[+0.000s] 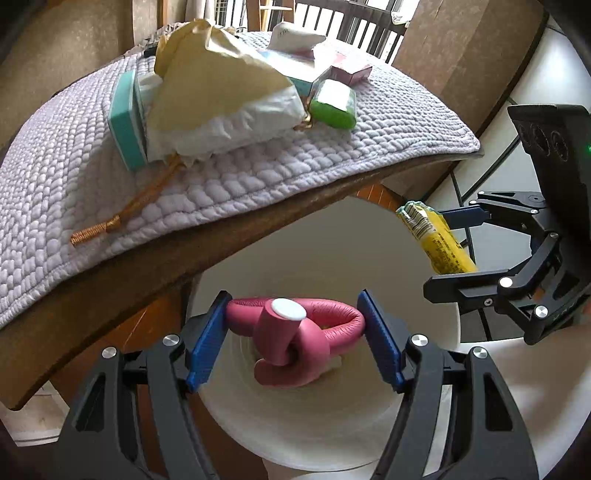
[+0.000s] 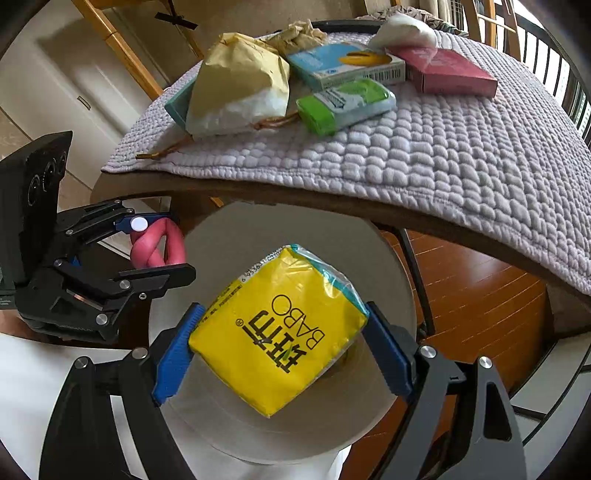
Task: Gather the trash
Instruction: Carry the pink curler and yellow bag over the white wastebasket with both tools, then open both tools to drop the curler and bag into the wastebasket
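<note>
My left gripper (image 1: 293, 334) is shut on a pink knotted tube with a white cap (image 1: 291, 341) and holds it over the open white bin (image 1: 314, 424). My right gripper (image 2: 279, 345) is shut on a yellow tissue pack (image 2: 277, 339) over the same bin (image 2: 229, 424). Each gripper shows in the other's view: the right one (image 1: 465, 251) with the yellow pack (image 1: 439, 240), the left one (image 2: 155, 247) with the pink tube (image 2: 159, 247). On the table lie a beige paper bag (image 2: 240, 85), a green pack (image 2: 343, 105), a blue box (image 2: 343, 64) and a pink box (image 2: 450, 72).
The table is covered with a grey quilted mat (image 2: 443, 155), its edge just above the bin. A teal box (image 1: 127, 120) and a golden cord (image 1: 122, 219) lie by the paper bag. A white crumpled item (image 2: 402, 26) sits at the back. Wooden floor (image 2: 480, 302) is to the right.
</note>
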Action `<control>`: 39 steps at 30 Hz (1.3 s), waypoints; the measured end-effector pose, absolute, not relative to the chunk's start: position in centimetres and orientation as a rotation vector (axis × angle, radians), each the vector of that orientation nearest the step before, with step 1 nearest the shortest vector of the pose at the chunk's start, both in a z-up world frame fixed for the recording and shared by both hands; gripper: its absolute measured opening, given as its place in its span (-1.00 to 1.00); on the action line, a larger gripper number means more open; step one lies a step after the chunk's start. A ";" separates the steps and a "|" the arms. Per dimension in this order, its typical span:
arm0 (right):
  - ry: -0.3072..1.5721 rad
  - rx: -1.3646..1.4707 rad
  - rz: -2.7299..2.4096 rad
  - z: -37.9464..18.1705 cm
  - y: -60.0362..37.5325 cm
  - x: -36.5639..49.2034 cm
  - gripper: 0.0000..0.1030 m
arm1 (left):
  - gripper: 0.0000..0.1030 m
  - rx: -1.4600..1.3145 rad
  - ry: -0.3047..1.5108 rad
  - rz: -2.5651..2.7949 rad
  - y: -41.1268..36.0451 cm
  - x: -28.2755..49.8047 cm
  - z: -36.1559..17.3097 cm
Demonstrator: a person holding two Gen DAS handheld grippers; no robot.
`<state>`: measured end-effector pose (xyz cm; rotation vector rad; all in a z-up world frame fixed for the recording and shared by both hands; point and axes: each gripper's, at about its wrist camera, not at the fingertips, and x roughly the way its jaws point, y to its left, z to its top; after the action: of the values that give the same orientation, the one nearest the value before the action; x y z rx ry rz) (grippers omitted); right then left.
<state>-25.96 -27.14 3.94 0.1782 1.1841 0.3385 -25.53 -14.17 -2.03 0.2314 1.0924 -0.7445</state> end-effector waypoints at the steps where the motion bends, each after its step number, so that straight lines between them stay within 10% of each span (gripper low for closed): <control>1: 1.188 0.179 0.339 3.7 -27.0 -25.8 0.63 | 0.38 0.232 1.096 -0.744 -14.2 -25.5 -2.2; 39: 1.260 0.184 0.325 -5.3 -22.1 -23.6 0.63 | 0.38 0.280 1.182 -0.729 -17.5 -24.7 -6.9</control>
<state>-23.59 -22.12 -5.34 0.1842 1.2605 0.3251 -24.71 -17.45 -6.90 0.2799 1.1820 -0.7291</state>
